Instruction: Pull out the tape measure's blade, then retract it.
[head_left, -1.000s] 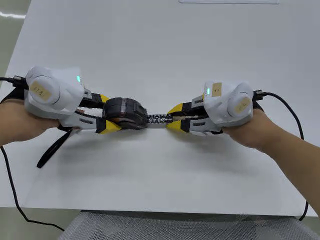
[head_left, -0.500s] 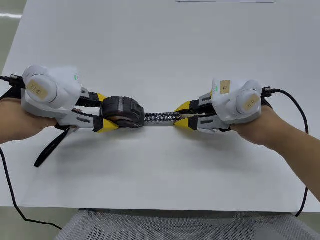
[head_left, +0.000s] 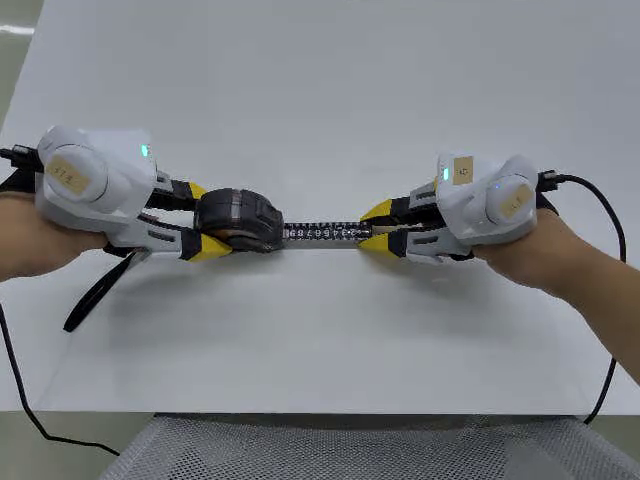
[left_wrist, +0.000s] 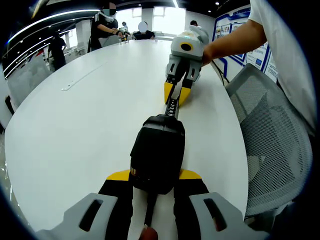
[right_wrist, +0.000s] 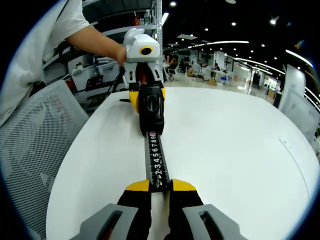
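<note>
One tape measure, one blade and two hand-held grippers are in play on the white desk. Your left hand-held gripper is pressed against the black case from both sides, one yellow tip on each flank, and the left gripper view shows that case wedged between the jaws of the left hand-held gripper. Your right hand-held gripper is pinched on the free end of the blade; in the right gripper view its tips meet over the strip, just past the printed figures. One black strap trails from your left side across the desk, one cable loops away from the right hand-held gripper, and another cable hangs off the desk edge at your left. One mesh chair sits at the near edge, below the work. Nothing lies between the two hand-held grippers apart from the blade itself. The blade's long axis runs left to right, roughly parallel to the near desk edge, with the case at your left and the tip at your right, numbers facing up. The case sits low over the middle of the desk; I cannot tell whether it touches the surface.
</note>
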